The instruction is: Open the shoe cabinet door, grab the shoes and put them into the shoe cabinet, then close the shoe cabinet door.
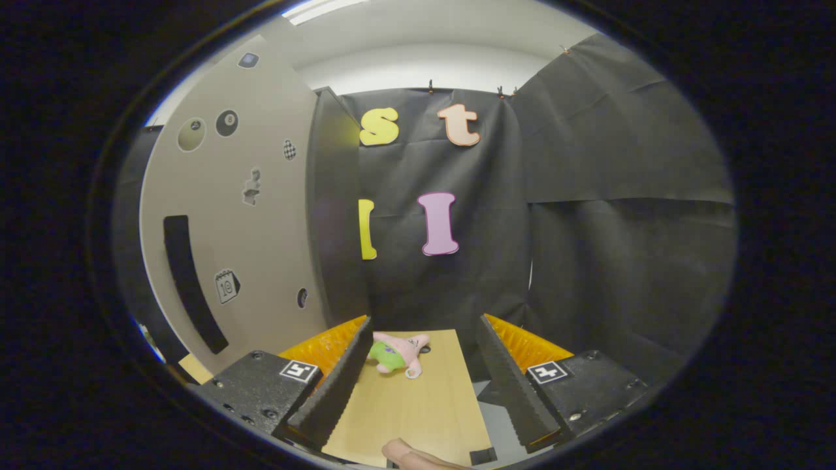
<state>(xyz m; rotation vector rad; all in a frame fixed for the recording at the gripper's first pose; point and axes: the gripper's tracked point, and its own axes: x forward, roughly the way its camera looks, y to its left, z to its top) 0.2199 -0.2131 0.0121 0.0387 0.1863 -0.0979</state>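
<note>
The shoe cabinet (261, 215) stands to the left of my fingers, a tall grey panel with several stickers and a long black handle slot (192, 281); its dark side wall (333, 209) faces the booth. I cannot tell whether the door is ajar. A pink and green plush thing (398, 352), perhaps a slipper, lies on the light wooden tabletop (418, 405), just ahead of my left finger and between the two fingers. My gripper (426, 323) is open, fingers wide apart with nothing between them, hovering above the tabletop.
Black cloth walls close the booth behind and to the right. The tabletop ends just beyond the plush thing, and a grey floor strip (503, 424) runs along its right side. A person's finger (411, 455) rests at the tabletop's near edge.
</note>
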